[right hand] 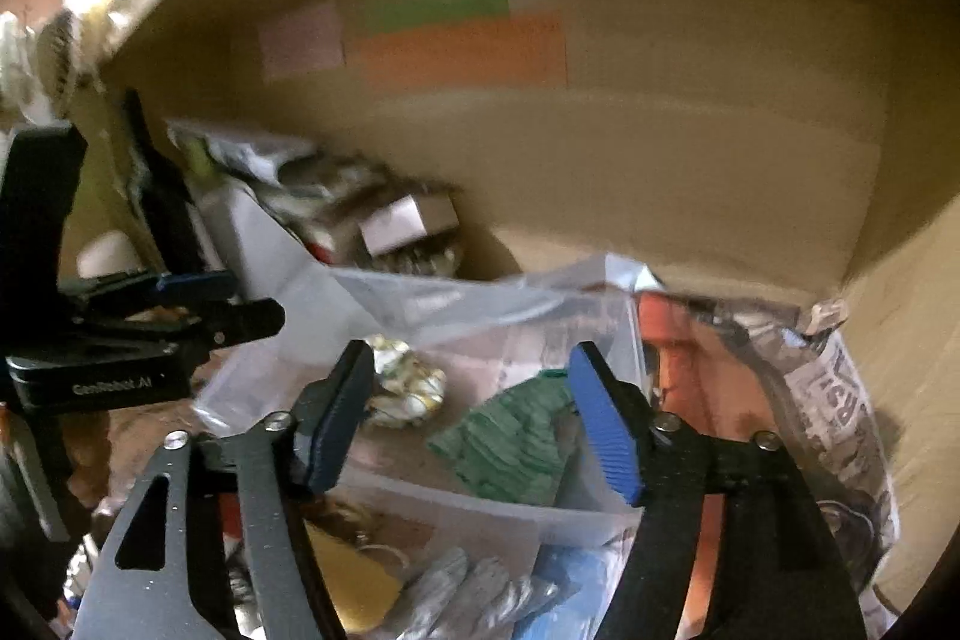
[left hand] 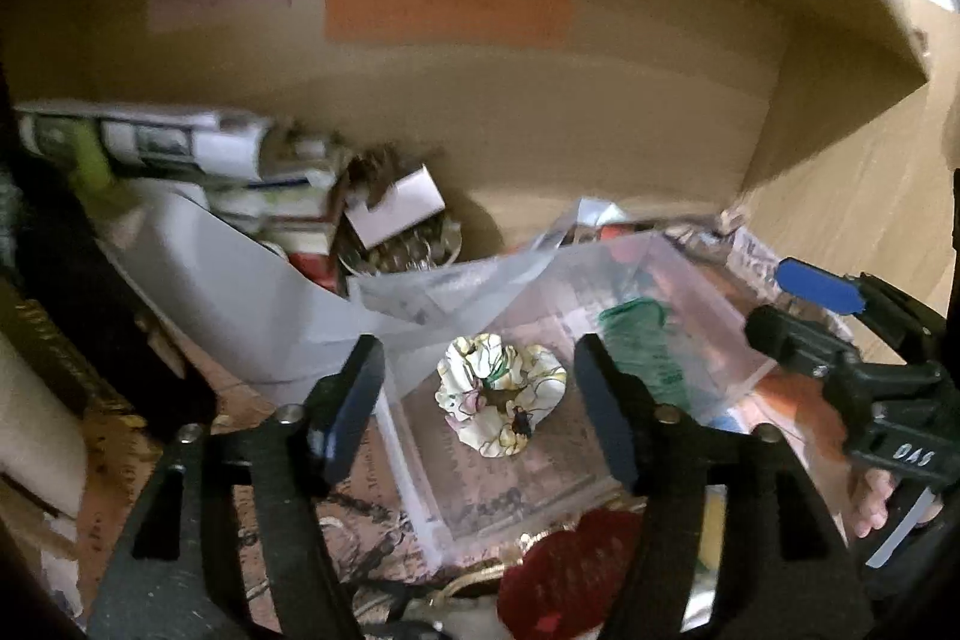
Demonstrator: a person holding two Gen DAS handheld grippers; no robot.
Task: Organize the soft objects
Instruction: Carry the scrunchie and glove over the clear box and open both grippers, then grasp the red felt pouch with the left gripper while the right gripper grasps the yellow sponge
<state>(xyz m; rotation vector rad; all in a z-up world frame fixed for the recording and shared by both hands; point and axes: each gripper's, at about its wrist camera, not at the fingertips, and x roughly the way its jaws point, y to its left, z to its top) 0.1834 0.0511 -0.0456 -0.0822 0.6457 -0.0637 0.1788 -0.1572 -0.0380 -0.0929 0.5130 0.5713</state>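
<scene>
A floral fabric scrunchie [left hand: 501, 394] lies on the floor of a clear plastic box [left hand: 708, 328]. It also shows in the right wrist view [right hand: 405, 385]. A green knitted cloth [right hand: 510, 442] lies in the same box, to the right of the scrunchie; it shows in the left wrist view [left hand: 636, 340] too. My left gripper [left hand: 480, 400] is open and empty, its jaws straddling the scrunchie from above. My right gripper [right hand: 468, 418] is open and empty, above the green cloth. A red fabric piece [left hand: 570, 574] lies just in front of the box.
Everything sits inside a large cardboard box [left hand: 540, 130] with coloured labels on its far wall. A clear plastic bag [left hand: 444, 286] lies behind the clear box. Cartons and papers [left hand: 198, 148] pile at the left. Newspaper [right hand: 840, 400] lines the right side. A grey glove [right hand: 468, 598] lies near.
</scene>
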